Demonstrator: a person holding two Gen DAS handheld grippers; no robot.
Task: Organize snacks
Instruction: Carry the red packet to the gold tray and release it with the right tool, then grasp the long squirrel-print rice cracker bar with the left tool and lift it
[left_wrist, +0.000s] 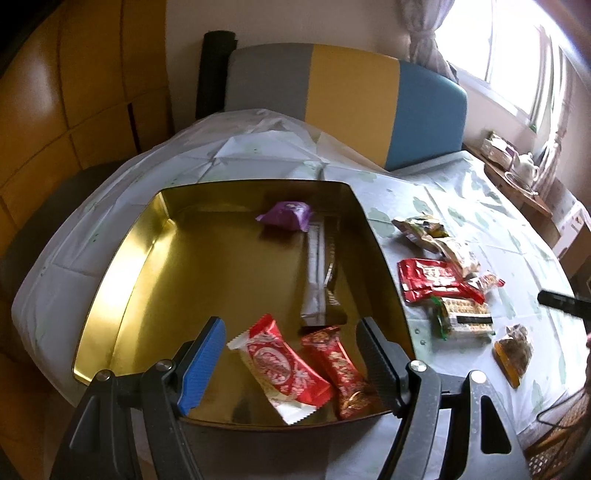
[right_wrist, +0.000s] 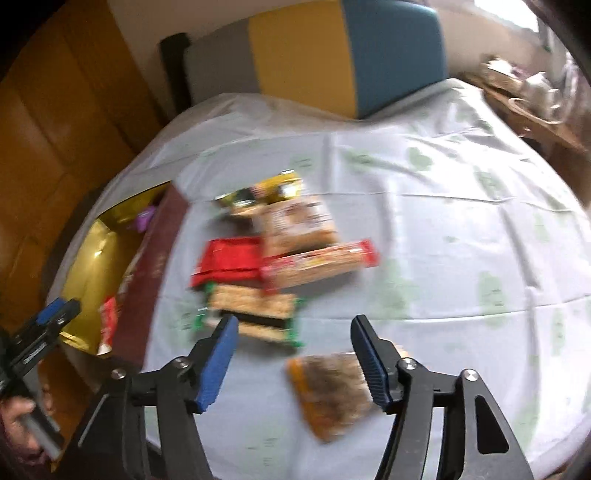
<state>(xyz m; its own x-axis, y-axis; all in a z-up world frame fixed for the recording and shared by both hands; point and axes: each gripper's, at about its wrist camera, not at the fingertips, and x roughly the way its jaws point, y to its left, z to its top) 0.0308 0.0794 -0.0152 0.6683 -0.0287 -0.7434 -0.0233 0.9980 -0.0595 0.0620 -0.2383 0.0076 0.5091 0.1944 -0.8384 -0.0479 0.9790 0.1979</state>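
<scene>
Both claws, left (left_wrist: 291, 354) and right (right_wrist: 293, 347), gape empty over a pale tablecloth (right_wrist: 424, 221) beside a tricolour headboard (left_wrist: 351, 96).

We see our right gripper (right_wrist: 291, 332) with its jaws apart and nothing between them, above a pale tablecloth (right_wrist: 424, 229). Under its right finger lies an orange snack packet (right_wrist: 328, 391). Further off sits a blurred heap of snacks (right_wrist: 280, 254), and at left a gold tin (right_wrist: 92, 258) beside our left gripper (right_wrist: 55, 314).
</scene>
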